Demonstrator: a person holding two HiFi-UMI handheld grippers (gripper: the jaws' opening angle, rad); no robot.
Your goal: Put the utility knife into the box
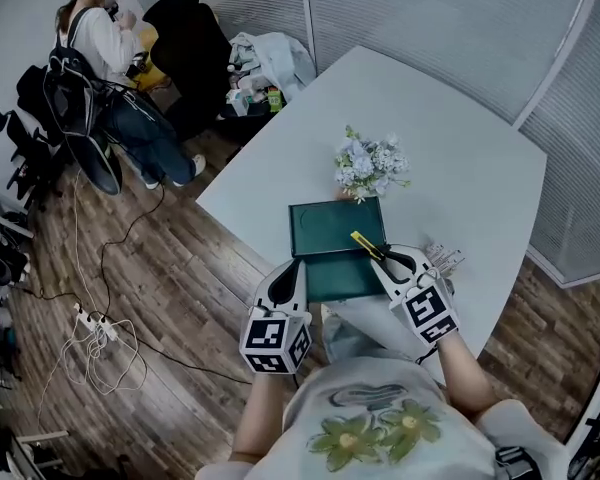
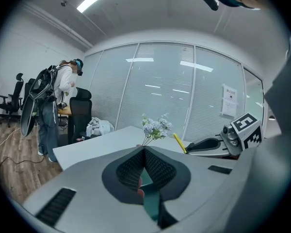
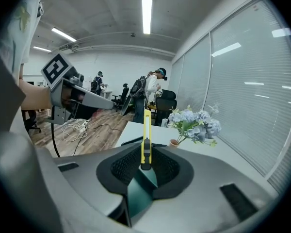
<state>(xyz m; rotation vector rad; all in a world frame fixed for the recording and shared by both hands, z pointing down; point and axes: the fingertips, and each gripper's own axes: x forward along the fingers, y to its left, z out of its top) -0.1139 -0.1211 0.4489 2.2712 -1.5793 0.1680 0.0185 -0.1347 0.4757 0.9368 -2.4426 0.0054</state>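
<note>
A person seated at the edge of a pale, angular table surface holds a two-jaw gripper in each hand over an open dark green rectangular box. The right gripper has its jaws clamped on the black end of a slim yellow utility knife. The yellow length of the knife sticks out past the jaws, above the box's right side, and points towards a small bunch of pale blue and white flowers standing just beyond the box. The left gripper has its tip at the box's left edge. Its jaws are drawn together at the tip, and nothing can be made out between them.

The room is an office with a wood-plank floor and glass partition walls backed by pale blinds. Loose cables and a white power strip trail across the floor. Well away from the surface, a second person carrying a dark backpack stands beside a black office chair. A long strip light runs across the ceiling.
</note>
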